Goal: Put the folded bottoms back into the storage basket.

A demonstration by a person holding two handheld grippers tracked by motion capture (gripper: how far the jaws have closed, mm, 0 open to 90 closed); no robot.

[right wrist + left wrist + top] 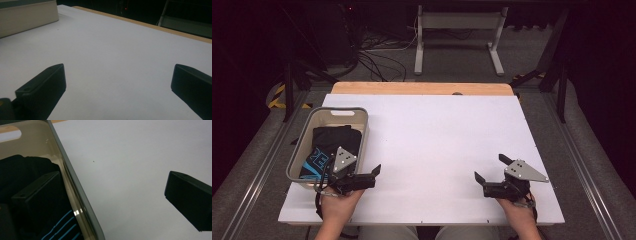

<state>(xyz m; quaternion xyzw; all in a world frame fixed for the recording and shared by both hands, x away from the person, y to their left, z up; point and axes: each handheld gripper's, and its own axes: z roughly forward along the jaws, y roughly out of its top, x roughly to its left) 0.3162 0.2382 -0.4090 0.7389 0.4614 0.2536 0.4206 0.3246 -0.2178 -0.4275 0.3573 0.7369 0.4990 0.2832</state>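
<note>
A grey-beige basket [339, 111] stands on the left of the white table top [437, 135]. Inside it lies a folded black garment [332, 142] with blue print. My left gripper [357, 169] hovers at the basket's near right corner, open and holding nothing. In the left gripper view, one jaw of this gripper [107, 185] hangs over the garment [25, 167] and the other over bare table, with the basket's rim [75, 185] between them. My right gripper [489, 167] is open over the table's near right part. The right gripper view has its jaws [117, 72] spread wide over bare white surface.
The basket's wall [27, 17] appears far left in the right gripper view. A wooden strip [422, 88] borders the table's far edge. Beyond it on the floor are a white frame [459, 30], loose cables [377, 60] and dark stands at both sides.
</note>
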